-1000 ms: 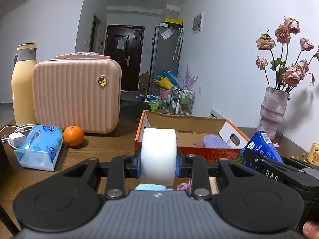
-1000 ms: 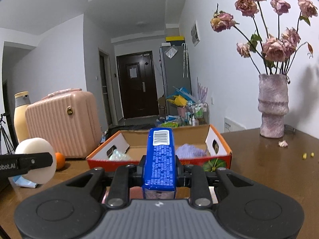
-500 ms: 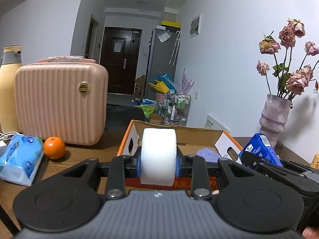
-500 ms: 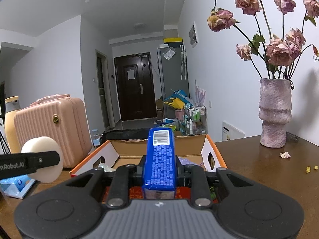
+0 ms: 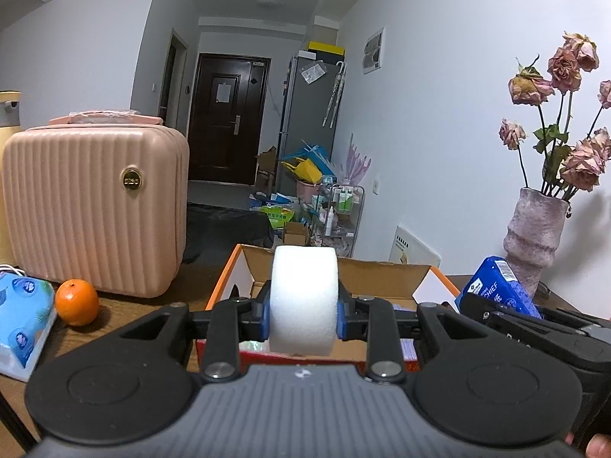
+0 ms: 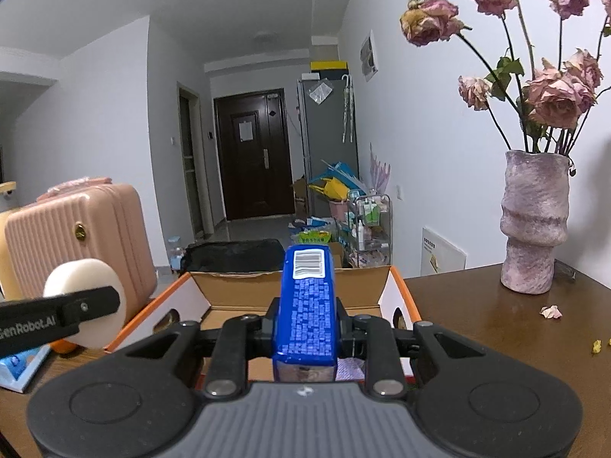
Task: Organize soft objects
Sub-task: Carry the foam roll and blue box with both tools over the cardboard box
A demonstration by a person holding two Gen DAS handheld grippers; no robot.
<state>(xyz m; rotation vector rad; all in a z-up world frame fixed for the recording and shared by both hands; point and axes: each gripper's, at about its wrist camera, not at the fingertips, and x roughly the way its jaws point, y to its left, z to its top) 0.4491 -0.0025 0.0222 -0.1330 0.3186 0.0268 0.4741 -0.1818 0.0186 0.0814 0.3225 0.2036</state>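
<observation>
Two soft things are in transit toward the box [image 5: 336, 267]: the left tool [image 5: 303, 311] is clenched on a white sponge [image 5: 303, 297], the right tool [image 6: 305, 320] on a blue tissue pack [image 6: 307, 305]. Both hang at the box's near edge, the sponge at 12 o'clock ahead of its tool, the pack upright with its barcode on top. I judge this the carry step; next, each load must pass over the orange rim and be let go inside. The sponge looks thick, round and springy; the pack looks crinkly and squashable. Something lilac [image 6: 349, 368] already lies in the box.
</observation>
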